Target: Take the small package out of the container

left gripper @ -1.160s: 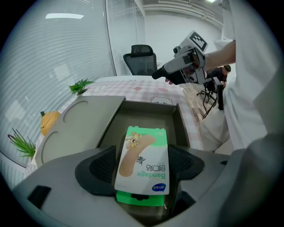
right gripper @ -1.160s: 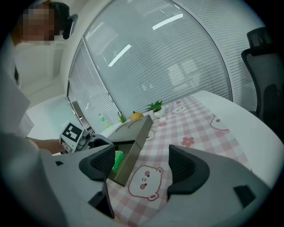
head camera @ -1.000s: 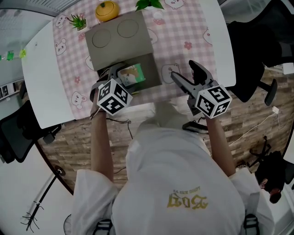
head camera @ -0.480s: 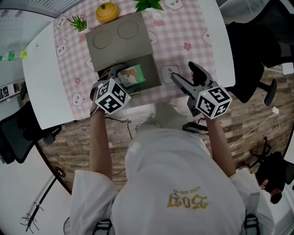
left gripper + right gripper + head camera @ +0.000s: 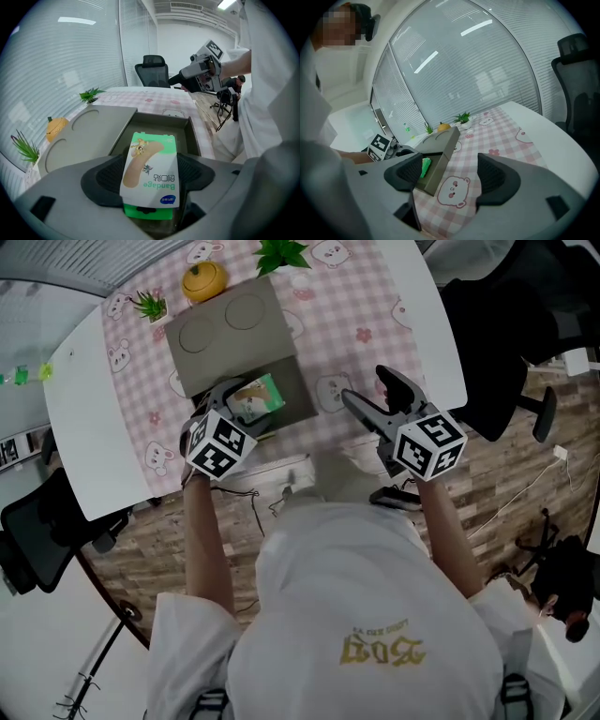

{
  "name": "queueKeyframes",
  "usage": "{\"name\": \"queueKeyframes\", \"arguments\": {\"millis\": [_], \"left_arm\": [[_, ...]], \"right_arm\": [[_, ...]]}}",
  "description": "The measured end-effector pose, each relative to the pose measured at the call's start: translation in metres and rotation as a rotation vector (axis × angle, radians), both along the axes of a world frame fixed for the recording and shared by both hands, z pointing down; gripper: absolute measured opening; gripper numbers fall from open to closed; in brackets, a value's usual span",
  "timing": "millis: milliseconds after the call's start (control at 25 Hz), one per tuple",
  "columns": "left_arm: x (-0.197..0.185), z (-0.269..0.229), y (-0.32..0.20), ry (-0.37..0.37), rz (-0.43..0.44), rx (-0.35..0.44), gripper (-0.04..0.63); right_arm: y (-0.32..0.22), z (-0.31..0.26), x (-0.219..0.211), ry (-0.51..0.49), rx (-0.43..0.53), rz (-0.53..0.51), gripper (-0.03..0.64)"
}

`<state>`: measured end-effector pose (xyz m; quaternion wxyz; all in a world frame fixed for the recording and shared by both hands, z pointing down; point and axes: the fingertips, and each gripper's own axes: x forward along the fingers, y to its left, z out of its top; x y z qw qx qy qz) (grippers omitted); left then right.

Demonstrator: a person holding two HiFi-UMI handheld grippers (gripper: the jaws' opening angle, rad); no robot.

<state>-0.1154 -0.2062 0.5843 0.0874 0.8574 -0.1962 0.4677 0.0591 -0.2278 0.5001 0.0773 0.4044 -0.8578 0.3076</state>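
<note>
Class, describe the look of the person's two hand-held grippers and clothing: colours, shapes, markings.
The left hand-held gripper and the right hand-held gripper each have a grey body, two dark textured pads and a white cube printed with black square markers. The person wears a white short-sleeved top.

Left tool (image 5: 247, 397) angled steeply down, jaws clamped on small package (image 5: 150, 161). Right tool (image 5: 366, 388) near level, jaws apart, empty. Both forearms extended forward.
</note>
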Motion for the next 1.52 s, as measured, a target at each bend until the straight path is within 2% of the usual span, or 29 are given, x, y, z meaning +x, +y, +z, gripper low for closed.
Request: {"name": "queueKeyframes", "arguments": {"millis": [320, 440, 640, 840, 1160, 1320, 1520], "left_arm": [[0.012, -0.028, 0.0, 0.084, -0.045, 0.056, 0.362], [0.013, -0.043, -0.002, 0.128, -0.088, 0.09, 0.362], [0.013, -0.071, 0.001, 0.236, -0.185, 0.13, 0.362], [0.013, -0.11, 0.0, 0.379, -0.282, 0.176, 0.362], [0.01, -0.164, 0.013, 0.578, -0.418, 0.211, 0.362], [0.013, -0.185, 0.024, 0.658, -0.46, 0.235, 0.362], [0.026, -0.205, 0.043, 0.732, -0.47, 0.258, 0.362]], "right_arm": [[0.007, -0.012, 0.003, 0.009, 0.036, 0.016, 0.367], [0.008, -0.023, 0.001, 0.006, 0.064, 0.021, 0.368], [0.014, -0.04, -0.005, 0.005, 0.103, 0.014, 0.368], [0.017, -0.059, -0.011, -0.008, 0.15, 0.008, 0.362], [0.032, -0.089, -0.021, -0.035, 0.209, 0.001, 0.357], [0.042, -0.101, -0.018, -0.03, 0.239, 0.001, 0.356], [0.056, -0.111, -0.02, -0.03, 0.262, -0.005, 0.337]]}}
